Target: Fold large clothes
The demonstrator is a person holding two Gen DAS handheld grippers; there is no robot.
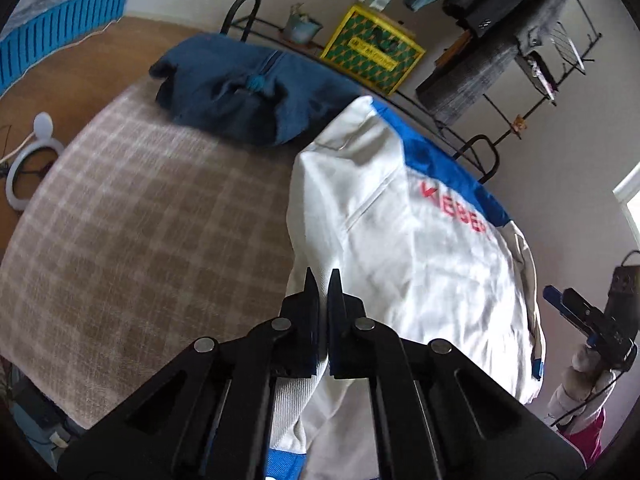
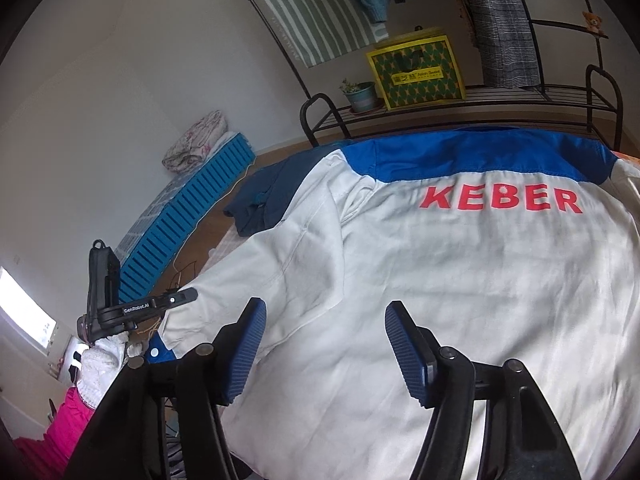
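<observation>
In the left wrist view, a beige checked cover (image 1: 132,216) is lying across the left of the surface; at its far edge a dark blue garment (image 1: 240,96) is sitting bunched; beyond it a yellow box (image 1: 374,60) with a green pattern is standing on a black metal rack (image 1: 472,148). The left gripper (image 1: 323,284) is showing its 2 jaws drawn together at the near left edge of the white jacket (image 1: 420,280); white cloth shows low between the fingers, but whether the tips are pinching it I cannot tell.

In the right wrist view, the left gripper's body, lettered "GenRobot.AI", is sitting at the left in a white-gloved hand (image 2: 102,360); the jacket is lying back-up, spread flat, its blue yoke at the far side and red letters "KEBER" just below; the right gripper (image 2: 326,344) is hovering above the near hem, its 2 blue-padded jaws standing apart with nothing pressed between them.
</observation>
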